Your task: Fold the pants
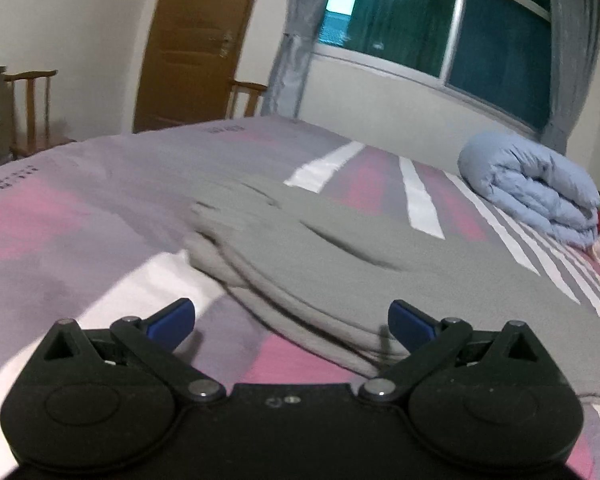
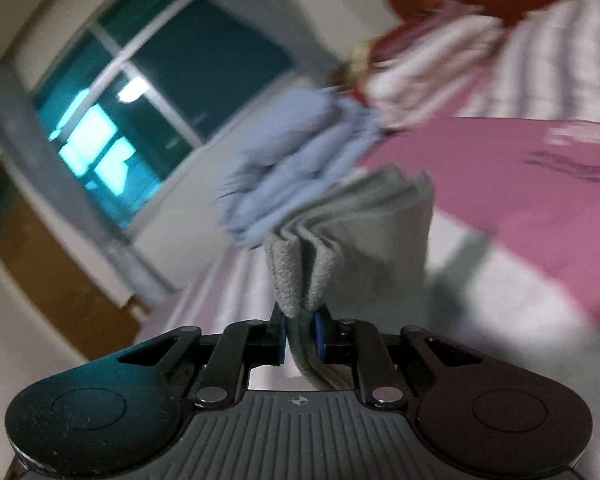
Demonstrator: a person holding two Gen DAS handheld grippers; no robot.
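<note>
While the right gripper [image 2: 300, 334] clamped the grey knit pants [image 2: 364, 216] mid-fold, the left gripper [image 1: 291, 322], jaws apart, held nothing; next, probably lay the bunched end down flat.

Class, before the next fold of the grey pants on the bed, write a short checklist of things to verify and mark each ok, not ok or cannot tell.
1. Right gripper pinches the grey pants: ok.
2. All bunched layers caught between its pads: cannot tell.
3. Left gripper open, holding nothing: ok.
4. Pants lie flat on the bed: not ok, creased.
5. Blue quilt apart from the pants: ok.
</note>
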